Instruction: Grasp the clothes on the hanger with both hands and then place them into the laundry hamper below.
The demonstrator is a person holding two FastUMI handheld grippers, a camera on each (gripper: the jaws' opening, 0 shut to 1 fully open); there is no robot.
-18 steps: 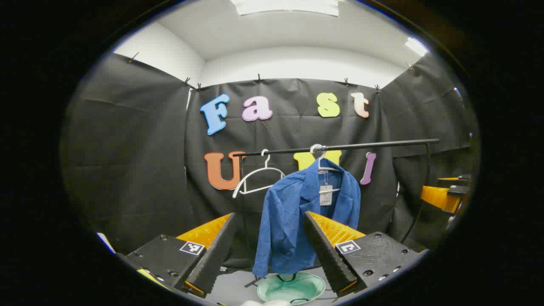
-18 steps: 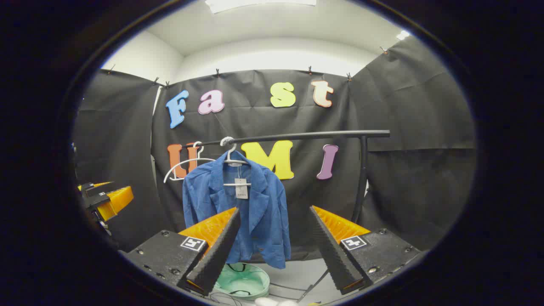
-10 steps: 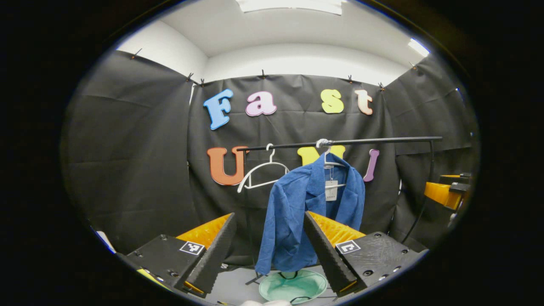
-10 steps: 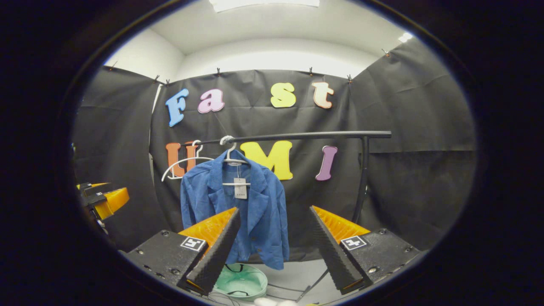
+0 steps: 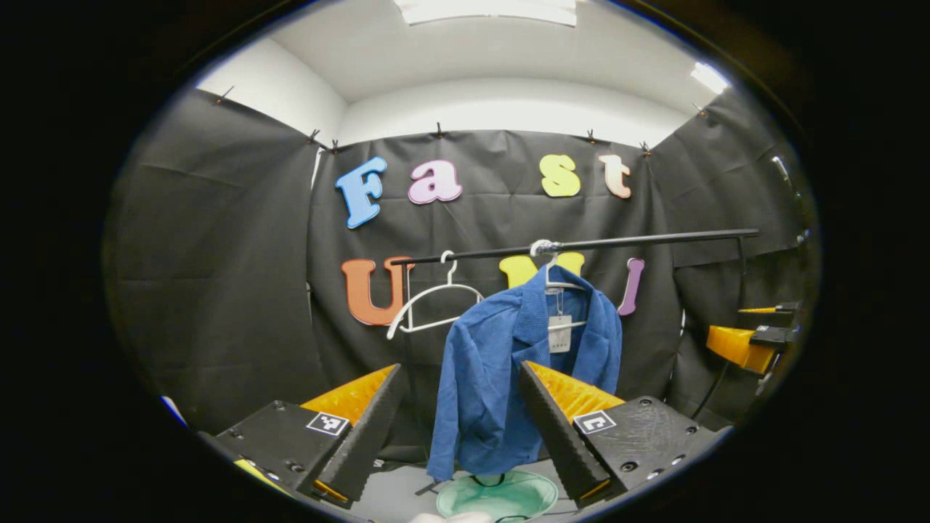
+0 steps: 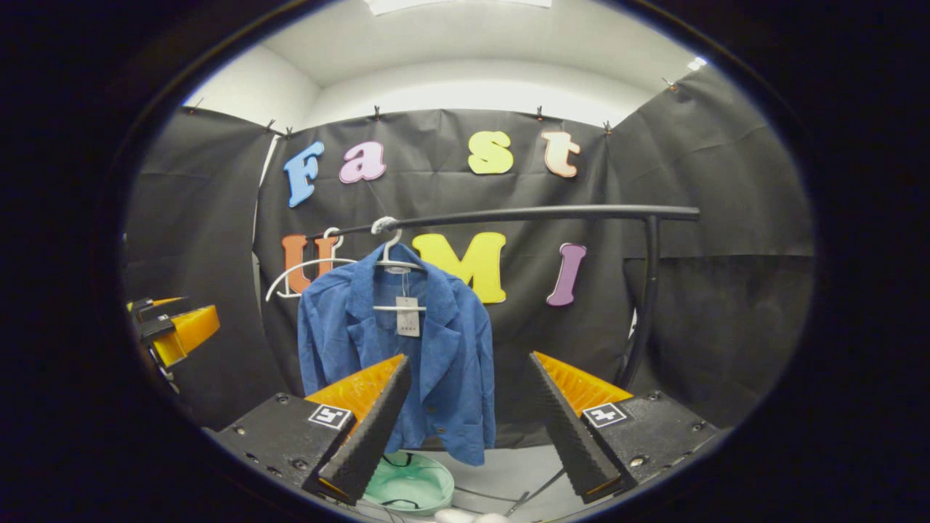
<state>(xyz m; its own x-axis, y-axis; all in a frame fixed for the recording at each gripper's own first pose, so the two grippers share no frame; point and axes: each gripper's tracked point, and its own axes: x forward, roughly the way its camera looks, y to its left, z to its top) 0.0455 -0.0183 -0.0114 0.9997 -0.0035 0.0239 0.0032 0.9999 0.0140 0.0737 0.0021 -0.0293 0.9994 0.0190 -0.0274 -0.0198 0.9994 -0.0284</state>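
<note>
A blue jacket [image 5: 508, 378] hangs on a white hanger [image 5: 556, 280] from a black rail [image 5: 617, 243], in front of the black booth wall. A paper tag [image 5: 559, 334] hangs at its collar. Beside it on the rail hangs a second hanger [image 5: 429, 305] — this one is bare. On the floor, right under the jacket, sits the green hamper [image 5: 498, 497].

The left gripper [image 5: 458, 425] has its fingers wide apart and holds nothing; the jacket shows between them, farther off. The right gripper [image 6: 468, 421] also has its fingers spread apart with nothing between them — the jacket [image 6: 396, 349] stands to the left behind its left finger, the hamper [image 6: 408, 490] below it. Neither gripper touches the jacket.
</note>
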